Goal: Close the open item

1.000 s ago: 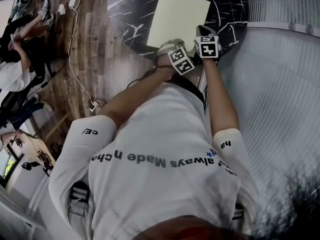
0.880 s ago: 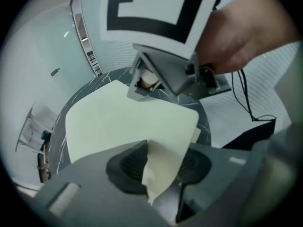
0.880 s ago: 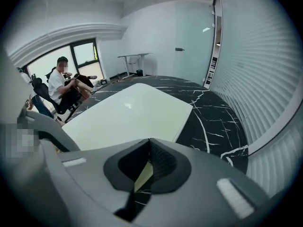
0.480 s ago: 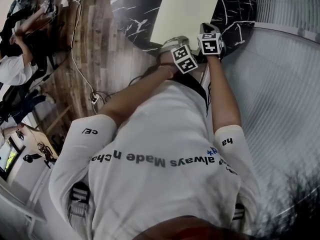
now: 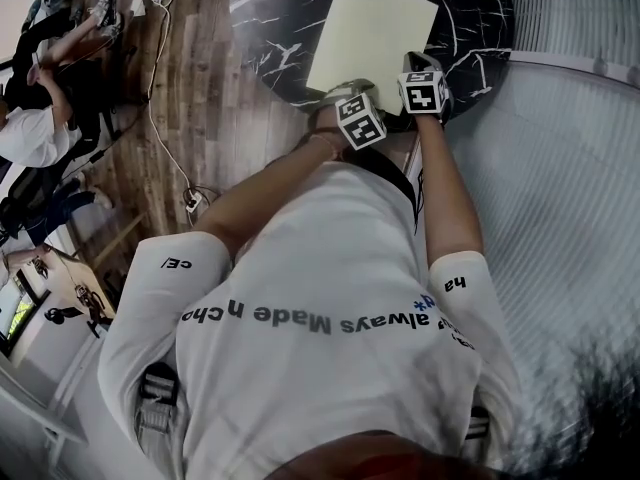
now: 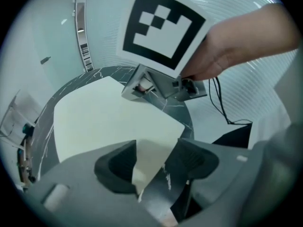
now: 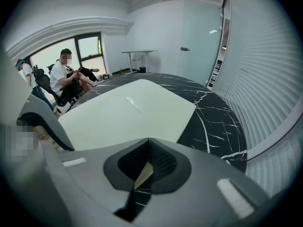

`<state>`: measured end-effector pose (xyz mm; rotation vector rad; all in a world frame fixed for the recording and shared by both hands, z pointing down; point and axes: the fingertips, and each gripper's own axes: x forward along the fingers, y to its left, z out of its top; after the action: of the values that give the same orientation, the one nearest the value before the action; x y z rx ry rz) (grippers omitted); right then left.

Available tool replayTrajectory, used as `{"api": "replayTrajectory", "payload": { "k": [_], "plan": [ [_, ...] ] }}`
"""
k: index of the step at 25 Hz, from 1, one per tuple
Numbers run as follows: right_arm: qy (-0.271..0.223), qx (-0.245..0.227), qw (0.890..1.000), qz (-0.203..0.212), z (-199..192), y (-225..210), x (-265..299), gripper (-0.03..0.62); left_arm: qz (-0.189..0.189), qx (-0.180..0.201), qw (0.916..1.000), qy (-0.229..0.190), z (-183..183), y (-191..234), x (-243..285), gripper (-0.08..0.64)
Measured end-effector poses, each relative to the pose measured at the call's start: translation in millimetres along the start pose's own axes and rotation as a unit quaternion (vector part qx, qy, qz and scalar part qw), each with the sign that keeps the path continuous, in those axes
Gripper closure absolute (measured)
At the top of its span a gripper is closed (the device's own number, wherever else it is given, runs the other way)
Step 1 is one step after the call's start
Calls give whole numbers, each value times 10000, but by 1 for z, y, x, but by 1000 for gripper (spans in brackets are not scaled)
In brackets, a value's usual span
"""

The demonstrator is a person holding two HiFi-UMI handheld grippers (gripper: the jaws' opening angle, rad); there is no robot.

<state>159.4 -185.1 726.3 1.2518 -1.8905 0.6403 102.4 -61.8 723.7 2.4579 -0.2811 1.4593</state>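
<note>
Ahead of the left fingers (image 6: 113, 167) and right fingers (image 7: 163, 162): pale folder (image 5: 370, 33) flat on the table (image 5: 272, 26), open air above.
Right of the right fingers: ribbed wall (image 5: 570, 188) beside the table rim.
Between the left fingers: just opened; folder corner in the gap.

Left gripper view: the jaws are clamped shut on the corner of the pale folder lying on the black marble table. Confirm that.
Not clamped shut. The left gripper has its jaws apart: they have just been opening. The corner of the pale folder sits between them unpressed. The folder does lie on the black marble table. The left gripper view shows this.
</note>
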Motion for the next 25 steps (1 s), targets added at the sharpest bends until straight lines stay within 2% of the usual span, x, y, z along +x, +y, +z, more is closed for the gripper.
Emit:
{"api": "replayTrajectory", "payload": {
  "k": [6,10,13,18,25],
  "plan": [
    [-212,321,9992,67,6,-5,-15,591,193,-304,9991,-221,-1,23,-25,301],
    [-704,339,9969,20,30,-12,-51,591,237,-686,9956,-592,7,37,-46,338],
    [-1041,356,9939,32,50,-13,-82,591,438,-847,9908,-959,20,53,-71,370],
    [-1574,303,9870,82,83,-3,-133,591,806,-1140,9746,-1752,52,81,-128,424],
    [-2354,233,9714,198,133,20,-214,591,1123,-1378,9417,-2856,96,97,-222,497]
  ]
}}
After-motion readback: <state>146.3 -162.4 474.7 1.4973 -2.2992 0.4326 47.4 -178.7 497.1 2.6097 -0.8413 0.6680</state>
